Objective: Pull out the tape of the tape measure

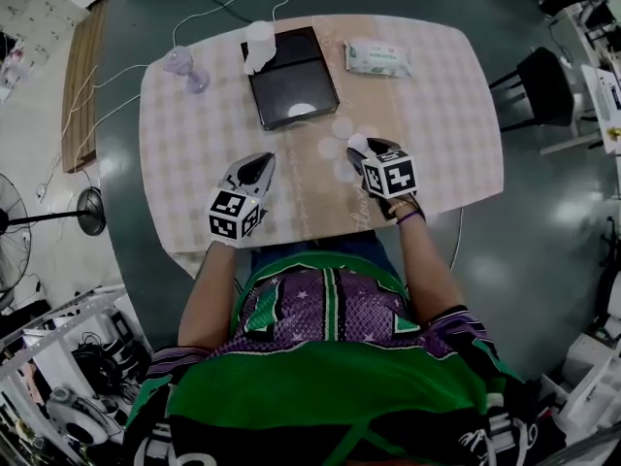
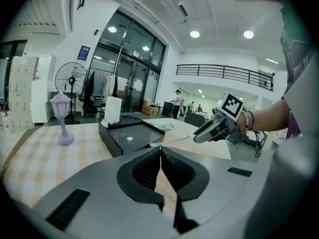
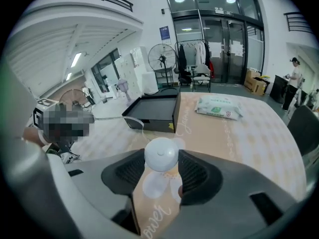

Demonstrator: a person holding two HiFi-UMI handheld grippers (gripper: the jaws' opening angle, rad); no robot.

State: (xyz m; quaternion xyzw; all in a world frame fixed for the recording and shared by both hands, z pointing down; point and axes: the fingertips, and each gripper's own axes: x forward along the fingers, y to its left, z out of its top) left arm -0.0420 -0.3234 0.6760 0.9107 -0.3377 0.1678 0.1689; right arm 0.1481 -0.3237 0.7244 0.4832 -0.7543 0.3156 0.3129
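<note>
- The left gripper (image 1: 262,163) has its jaws closed together. At their tips they pinch the end of the thin tape (image 3: 122,118).
- The right gripper (image 1: 361,153) has its jaws wide apart, and they clamp the tape measure (image 3: 161,156), a round white case, from both sides.
- The case sits at the front of the right jaws, above the table (image 1: 437,115) near the edge where the person stands.
- The tape comes out of the case on its left side and goes across toward the left gripper. It is out of the case for the whole gap between the two grippers.
- In the head view the grippers are side by side in front of the person, apart from each other, and both tips point away from the body.
- The table has a pale checked cloth with light flower prints.
- A black tray (image 1: 291,85) lies beyond the grippers, in the middle of the table.
- A white roll (image 1: 259,47) stands at the far left corner of the tray.
- A pack of wet wipes (image 1: 378,58) lies to the right of the tray, near the far edge.
- A small purple lamp (image 1: 184,66) stands to the left of the tray.
</note>
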